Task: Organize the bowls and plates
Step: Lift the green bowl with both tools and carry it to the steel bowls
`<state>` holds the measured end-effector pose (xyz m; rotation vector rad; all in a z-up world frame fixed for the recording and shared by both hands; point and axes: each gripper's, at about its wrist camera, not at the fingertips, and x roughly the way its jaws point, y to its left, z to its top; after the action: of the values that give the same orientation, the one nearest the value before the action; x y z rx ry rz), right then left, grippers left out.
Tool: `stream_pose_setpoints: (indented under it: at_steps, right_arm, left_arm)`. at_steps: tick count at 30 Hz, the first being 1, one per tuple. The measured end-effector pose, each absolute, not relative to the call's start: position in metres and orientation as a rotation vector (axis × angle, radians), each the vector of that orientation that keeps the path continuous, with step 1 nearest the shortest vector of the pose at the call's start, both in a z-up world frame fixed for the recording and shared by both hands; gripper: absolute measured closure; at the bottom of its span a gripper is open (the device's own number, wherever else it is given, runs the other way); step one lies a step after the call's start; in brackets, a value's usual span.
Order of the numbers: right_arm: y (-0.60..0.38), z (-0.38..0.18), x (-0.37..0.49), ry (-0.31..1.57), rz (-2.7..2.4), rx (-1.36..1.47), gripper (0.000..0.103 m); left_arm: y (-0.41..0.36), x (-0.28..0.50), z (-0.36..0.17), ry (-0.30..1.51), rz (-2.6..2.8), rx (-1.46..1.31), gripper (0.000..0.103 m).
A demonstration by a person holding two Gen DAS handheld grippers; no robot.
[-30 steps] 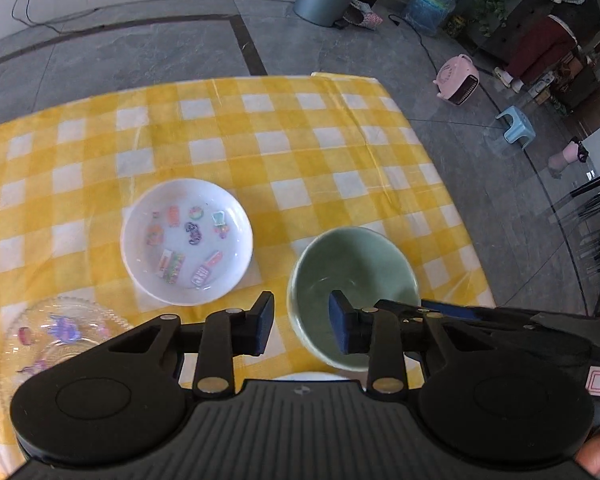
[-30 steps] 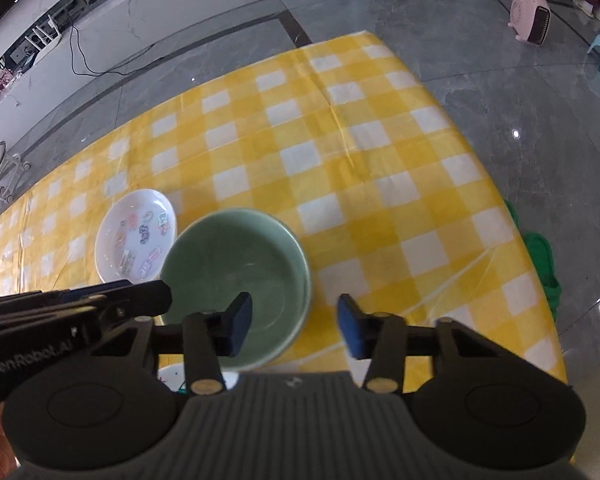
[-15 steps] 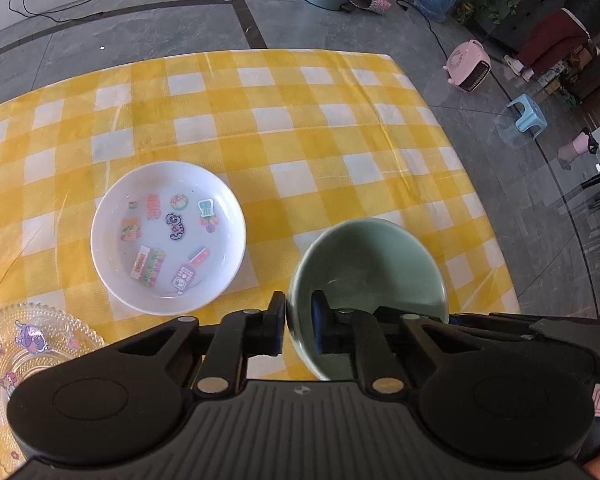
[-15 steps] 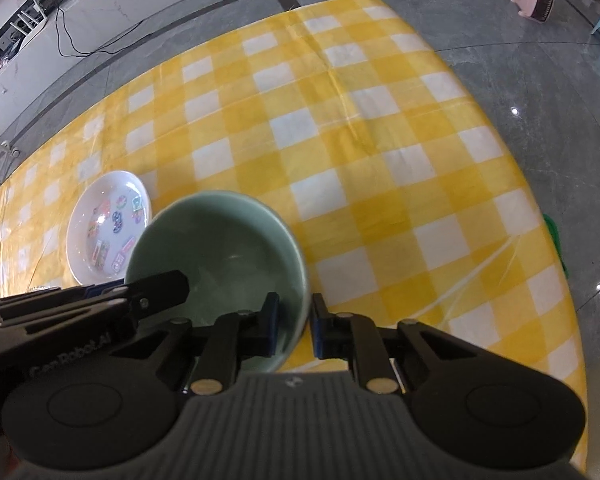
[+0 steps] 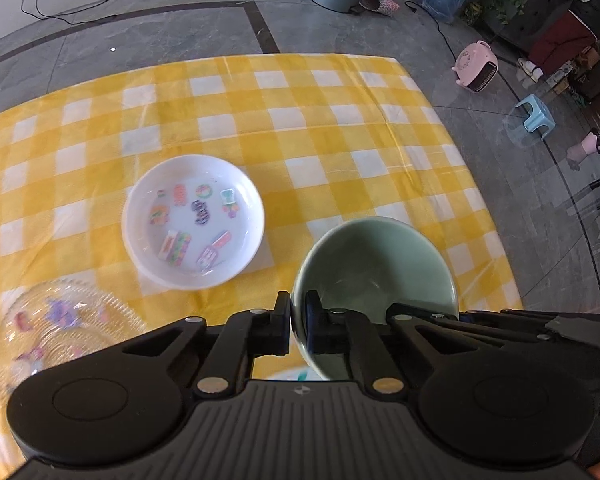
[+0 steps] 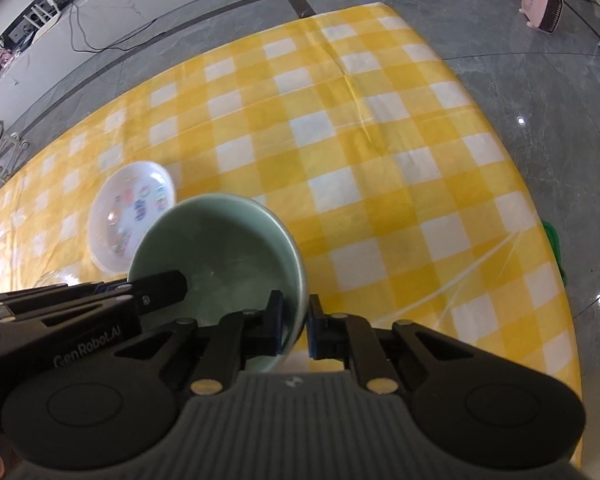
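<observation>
A pale green bowl (image 5: 374, 268) is held up over the yellow checked table. My left gripper (image 5: 298, 330) is shut on the bowl's left rim. My right gripper (image 6: 296, 328) is shut on its right rim; the bowl (image 6: 220, 248) also shows in the right wrist view. A white plate (image 5: 194, 220) with coloured pictures lies on the cloth to the left, also in the right wrist view (image 6: 130, 216). A clear glass plate (image 5: 60, 328) with stickers lies at the near left.
The table's right edge (image 5: 488, 216) drops to a grey tiled floor. A bit of a white dish (image 5: 296, 374) shows under the bowl. A pink heater (image 5: 476, 66) and a blue stool (image 5: 534, 114) stand on the floor far right.
Both grippers went from open beside the bowl's rim to shut on it. The bowl has come up off the table and moved slightly away from me.
</observation>
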<state>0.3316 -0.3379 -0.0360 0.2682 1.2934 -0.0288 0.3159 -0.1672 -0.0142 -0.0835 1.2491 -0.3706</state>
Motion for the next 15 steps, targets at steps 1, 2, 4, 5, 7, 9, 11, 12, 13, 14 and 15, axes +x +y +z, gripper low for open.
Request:
stream_pose_setpoints:
  at_steps: [1, 2, 4, 5, 7, 9, 11, 12, 13, 14, 15]
  right_arm:
    - [-0.335, -0.031, 0.329, 1.292, -0.021, 0.265, 0.094]
    - [-0.332, -0.026, 0.325, 1.290, -0.012, 0.261, 0.094]
    - [-0.323, -0.014, 0.317, 1.288, 0.006, 0.258, 0.094]
    - [-0.318, -0.009, 0.313, 1.287, 0.017, 0.253, 0.094]
    - [-0.305, 0.004, 0.303, 1.287, 0.041, 0.235, 0.094]
    - [-0.291, 0.016, 0.291, 1.290, 0.068, 0.220, 0.094]
    - [-0.277, 0.028, 0.279, 1.298, 0.102, 0.211, 0.094]
    - [-0.269, 0.034, 0.273, 1.303, 0.119, 0.209, 0.094]
    - [-0.260, 0.040, 0.266, 1.306, 0.137, 0.199, 0.094]
    - [-0.251, 0.045, 0.259, 1.308, 0.156, 0.186, 0.094]
    - [-0.242, 0.051, 0.251, 1.308, 0.175, 0.172, 0.094]
  left_arm:
    - [-0.164, 0.312, -0.009, 1.249, -0.363, -0.085, 0.096]
    - [-0.160, 0.307, -0.003, 1.250, -0.353, -0.089, 0.096]
    - [-0.151, 0.297, 0.008, 1.252, -0.328, -0.096, 0.096]
    - [-0.145, 0.291, 0.014, 1.252, -0.320, -0.095, 0.096]
    - [-0.133, 0.279, 0.026, 1.256, -0.300, -0.095, 0.096]
    - [-0.120, 0.264, 0.039, 1.257, -0.284, -0.087, 0.095]
    - [-0.104, 0.249, 0.051, 1.261, -0.256, -0.088, 0.095]
    - [-0.096, 0.241, 0.057, 1.266, -0.240, -0.093, 0.095]
    - [-0.087, 0.234, 0.062, 1.270, -0.225, -0.102, 0.095]
    - [-0.078, 0.226, 0.067, 1.276, -0.208, -0.110, 0.096]
    - [-0.070, 0.218, 0.072, 1.278, -0.193, -0.114, 0.096]
